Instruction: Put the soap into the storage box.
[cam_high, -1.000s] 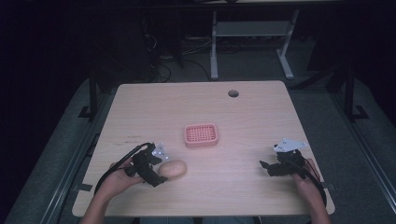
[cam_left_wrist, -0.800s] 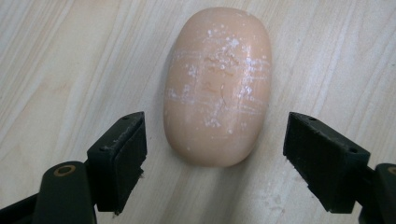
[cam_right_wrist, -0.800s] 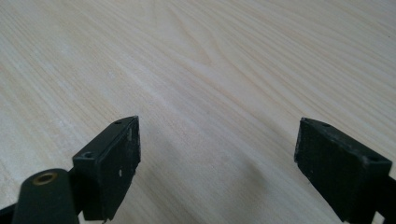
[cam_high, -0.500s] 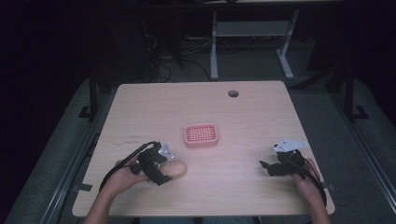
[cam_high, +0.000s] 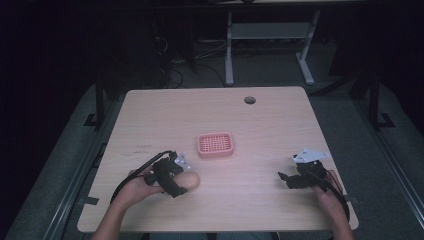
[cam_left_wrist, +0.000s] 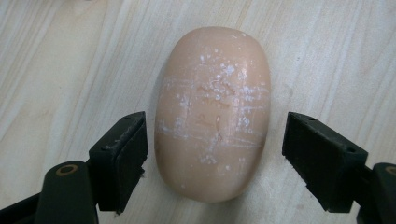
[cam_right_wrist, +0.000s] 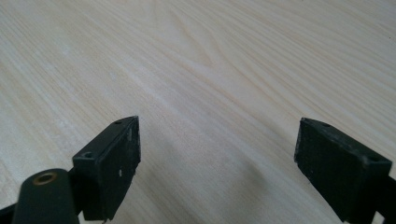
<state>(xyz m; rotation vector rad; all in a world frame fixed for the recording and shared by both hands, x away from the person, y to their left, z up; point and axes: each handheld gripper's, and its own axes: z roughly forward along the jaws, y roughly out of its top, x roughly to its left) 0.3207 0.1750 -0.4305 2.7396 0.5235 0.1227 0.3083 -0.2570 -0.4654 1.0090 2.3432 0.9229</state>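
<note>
A peach-coloured oval bar of soap (cam_left_wrist: 213, 112) with white scuffs lies flat on the wooden table (cam_high: 260, 125). My left gripper (cam_left_wrist: 215, 158) is open, one jaw on each side of the bar, with a small gap on both sides. From above, the soap (cam_high: 190, 180) lies at the front left, just right of the left gripper (cam_high: 177, 184). A pink slotted soap dish (cam_high: 215, 144) sits at the table's middle, beyond the bar. My right gripper (cam_right_wrist: 217, 163) hangs open over bare wood at the front right (cam_high: 286, 180).
A round cable hole (cam_high: 249, 100) pierces the table near its far edge. Behind the table stand a desk frame (cam_high: 265, 45) and loose cables on the dark floor. Black cables trail from both grippers toward the front edge.
The left gripper has crept a little right, closing in around the soap. The right gripper has stayed put.
</note>
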